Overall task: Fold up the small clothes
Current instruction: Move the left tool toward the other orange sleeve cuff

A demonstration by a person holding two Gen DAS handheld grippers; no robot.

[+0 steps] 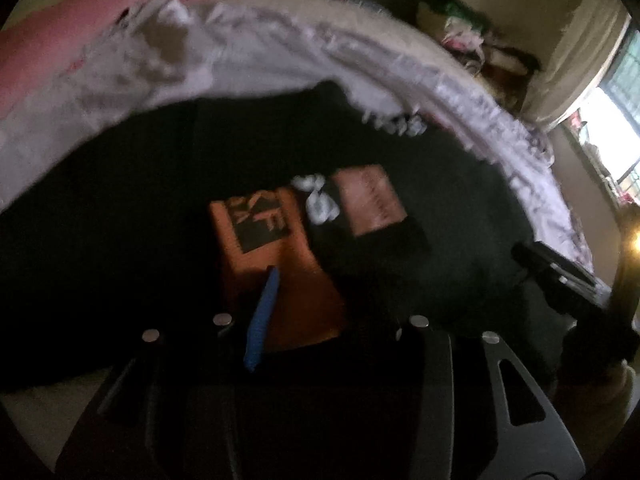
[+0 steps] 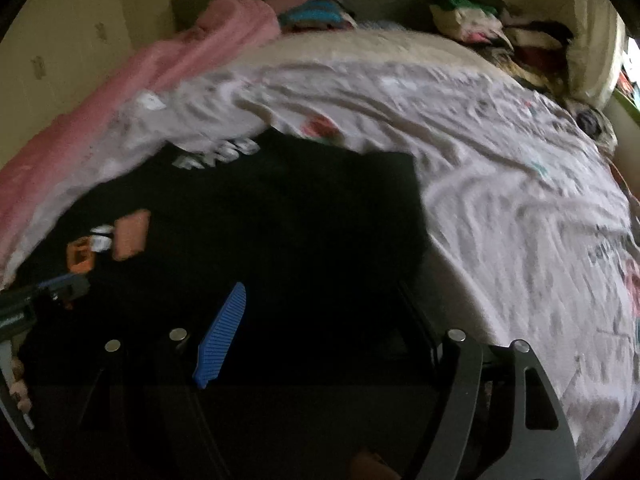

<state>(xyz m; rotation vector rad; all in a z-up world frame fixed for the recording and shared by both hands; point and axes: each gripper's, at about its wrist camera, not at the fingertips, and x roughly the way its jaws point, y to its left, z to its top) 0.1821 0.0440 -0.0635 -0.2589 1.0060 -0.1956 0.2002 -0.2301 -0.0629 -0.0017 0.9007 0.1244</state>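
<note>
A pink blanket (image 2: 132,80), soft and rumpled, runs along the far left edge of the bed. Beside it lies a pale printed sheet (image 2: 500,184), creased into long ridges. Spread flat over the near part of the sheet is the black garment (image 2: 312,216), matte and dark, with an orange patch (image 1: 264,248) carrying a black block print, white lettering (image 1: 318,200), and a peach rectangular patch (image 1: 372,200) on its front.

The left gripper (image 1: 320,312) hangs over the orange patch, its jaws spread wide; one ribbed blue pad (image 1: 262,316) shows and nothing sits between the fingers. The right gripper (image 2: 316,320) hovers above the garment's dark cloth near its right edge, jaws likewise wide apart and empty, with its ridged blue pad (image 2: 220,336) visible. At the far right a heap of mixed clothes (image 2: 488,28) rests against the wall.
</note>
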